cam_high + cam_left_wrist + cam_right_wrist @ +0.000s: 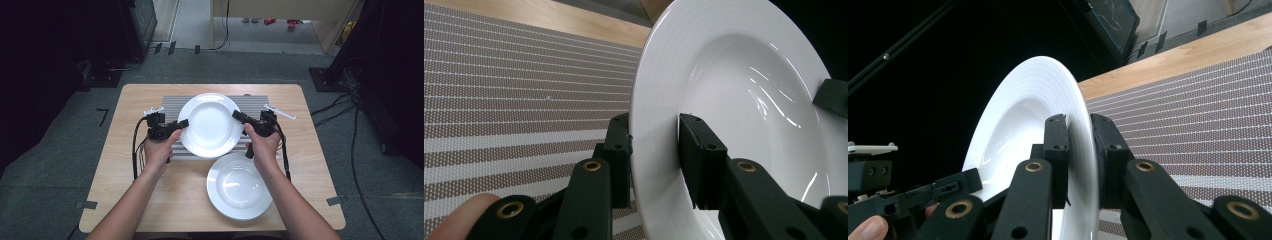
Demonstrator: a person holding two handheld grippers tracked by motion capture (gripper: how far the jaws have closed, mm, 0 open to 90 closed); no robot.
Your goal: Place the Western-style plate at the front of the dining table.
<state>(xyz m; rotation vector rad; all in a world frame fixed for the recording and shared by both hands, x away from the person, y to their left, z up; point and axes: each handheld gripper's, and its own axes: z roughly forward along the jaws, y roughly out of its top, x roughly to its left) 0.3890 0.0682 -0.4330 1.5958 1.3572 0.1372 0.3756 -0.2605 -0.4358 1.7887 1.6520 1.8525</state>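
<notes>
A white deep plate (pixel 210 125) is held up over the striped mat (pixel 172 105) between both grippers. My left gripper (pixel 184 123) is shut on its left rim, and in the left gripper view the white plate (pixel 734 90) rim sits between the two black jaws of that left gripper (pixel 654 150). My right gripper (pixel 236 116) is shut on the right rim; its own view shows the right gripper (pixel 1079 142) pinching the thin edge of the plate (pixel 1018 120). A second white plate (pixel 239 186) lies flat on the table near the front edge.
The wooden table (pixel 125 165) carries the grey striped mat at its back half. Cables trail from both grippers down the table. Dark equipment and floor cables (pixel 350 110) surround the table on the left and right.
</notes>
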